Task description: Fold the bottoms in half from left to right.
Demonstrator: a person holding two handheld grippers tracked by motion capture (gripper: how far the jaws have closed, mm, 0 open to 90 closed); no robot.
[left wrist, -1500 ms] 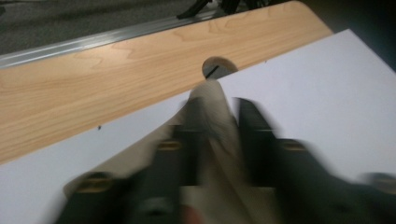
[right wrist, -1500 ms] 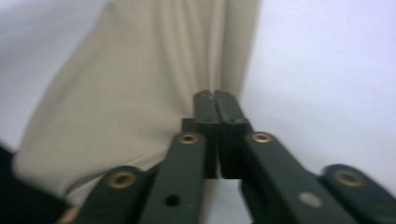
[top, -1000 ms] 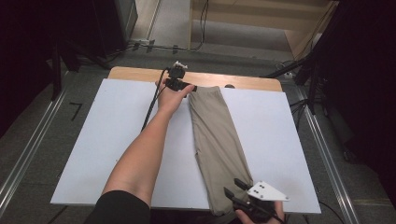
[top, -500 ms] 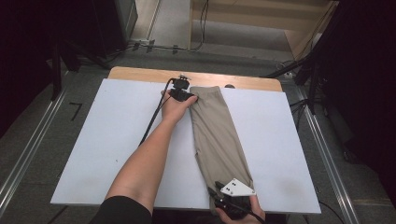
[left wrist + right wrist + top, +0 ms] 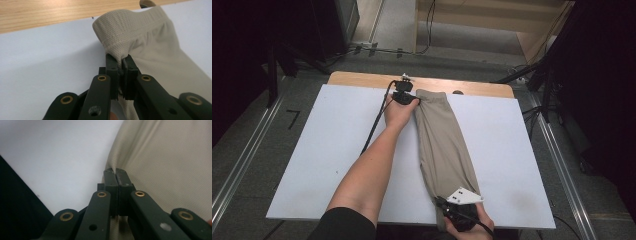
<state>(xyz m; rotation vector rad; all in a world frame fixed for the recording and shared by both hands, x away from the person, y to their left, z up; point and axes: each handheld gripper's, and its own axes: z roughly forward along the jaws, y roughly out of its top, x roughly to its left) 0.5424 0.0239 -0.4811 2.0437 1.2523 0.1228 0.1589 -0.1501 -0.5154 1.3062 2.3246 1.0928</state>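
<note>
Left forearm outstretched, left hand-held gripper [image 5: 122, 65] pinching trousers [image 5: 446, 142] waistband, right hand-held gripper [image 5: 116, 176] pinching hem

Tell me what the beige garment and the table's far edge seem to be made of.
Garment: probably a knit synthetic, matte, with a fine mesh texture and a stitched waistband. Far edge: looks like light wood or a wood-look laminate, with visible grain.

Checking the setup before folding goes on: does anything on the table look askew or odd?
Nothing looks damaged. The folded beige trousers lie slightly slanted on the white board. The left gripper pinches the waistband edge and the right gripper the edge at the near end.
</note>
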